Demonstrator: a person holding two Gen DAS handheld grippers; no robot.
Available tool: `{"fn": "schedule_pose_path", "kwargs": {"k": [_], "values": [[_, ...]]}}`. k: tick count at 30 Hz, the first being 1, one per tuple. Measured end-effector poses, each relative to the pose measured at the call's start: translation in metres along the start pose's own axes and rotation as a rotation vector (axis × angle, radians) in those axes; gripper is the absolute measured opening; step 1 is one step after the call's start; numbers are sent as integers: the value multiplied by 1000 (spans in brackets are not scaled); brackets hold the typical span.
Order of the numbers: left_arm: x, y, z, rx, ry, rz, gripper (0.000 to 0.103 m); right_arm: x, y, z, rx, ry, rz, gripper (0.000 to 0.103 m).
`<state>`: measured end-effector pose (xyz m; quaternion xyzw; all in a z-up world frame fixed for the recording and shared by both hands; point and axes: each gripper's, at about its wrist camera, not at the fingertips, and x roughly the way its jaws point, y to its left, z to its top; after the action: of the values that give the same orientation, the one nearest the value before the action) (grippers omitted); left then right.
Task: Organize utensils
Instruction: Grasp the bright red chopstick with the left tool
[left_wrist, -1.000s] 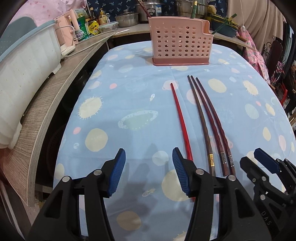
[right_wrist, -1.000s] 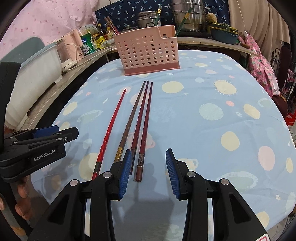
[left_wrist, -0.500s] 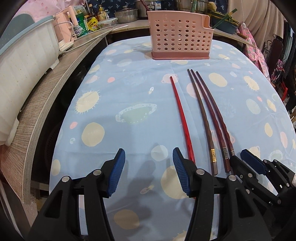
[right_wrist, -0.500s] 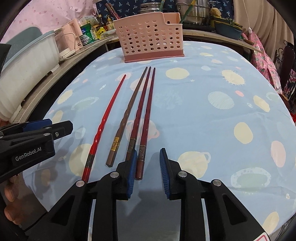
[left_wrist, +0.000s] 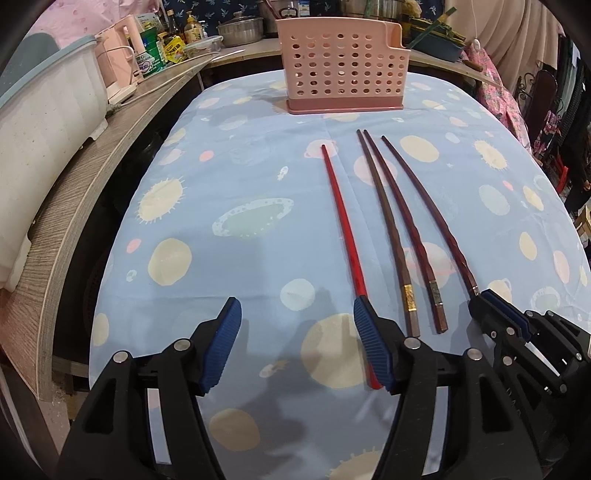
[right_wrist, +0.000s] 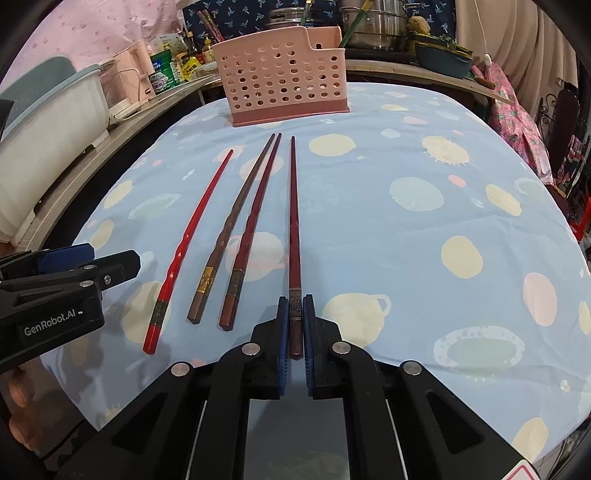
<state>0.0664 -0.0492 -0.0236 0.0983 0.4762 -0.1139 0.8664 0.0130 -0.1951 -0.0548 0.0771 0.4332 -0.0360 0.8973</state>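
Observation:
Several chopsticks lie side by side on the blue patterned tablecloth (left_wrist: 240, 192), tips toward a pink perforated utensil basket (left_wrist: 341, 70) (right_wrist: 284, 81) at the far end. My right gripper (right_wrist: 295, 317) is shut on the thick end of the rightmost dark red chopstick (right_wrist: 293, 221) (left_wrist: 424, 199), which has swung a little apart from the others. A brown chopstick (right_wrist: 236, 218) and another dark red one (right_wrist: 255, 218) lie just left of it. My left gripper (left_wrist: 295, 325) has its jaws opening, with nothing between them; the bright red chopstick (left_wrist: 341, 221) (right_wrist: 192, 229) runs under its right finger.
A wooden counter (left_wrist: 85, 192) runs along the left with a white tub (left_wrist: 40, 122), a pink kettle and bottles. Pots and bowls stand on the shelf behind the basket. Pink floral cloth (right_wrist: 517, 110) hangs at the right past the table's edge.
My right gripper's jaws have closed onto the rightmost dark red chopstick, shifting it slightly away from its neighbours. My left gripper's jaws have spread a little wider.

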Motion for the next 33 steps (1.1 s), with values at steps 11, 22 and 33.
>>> {"fn": "schedule_pose_path", "kwargs": {"k": [11, 22, 33], "values": [[10, -8, -12, -6, 49, -53, 69, -3, -5, -4, 21, 2, 9, 7], [20, -7, -19, -11, 83, -71, 52, -3, -5, -4, 20, 2, 9, 7], [16, -11, -18, 16, 88, -101, 8, -2, -5, -3, 18, 2, 7, 7]]}}
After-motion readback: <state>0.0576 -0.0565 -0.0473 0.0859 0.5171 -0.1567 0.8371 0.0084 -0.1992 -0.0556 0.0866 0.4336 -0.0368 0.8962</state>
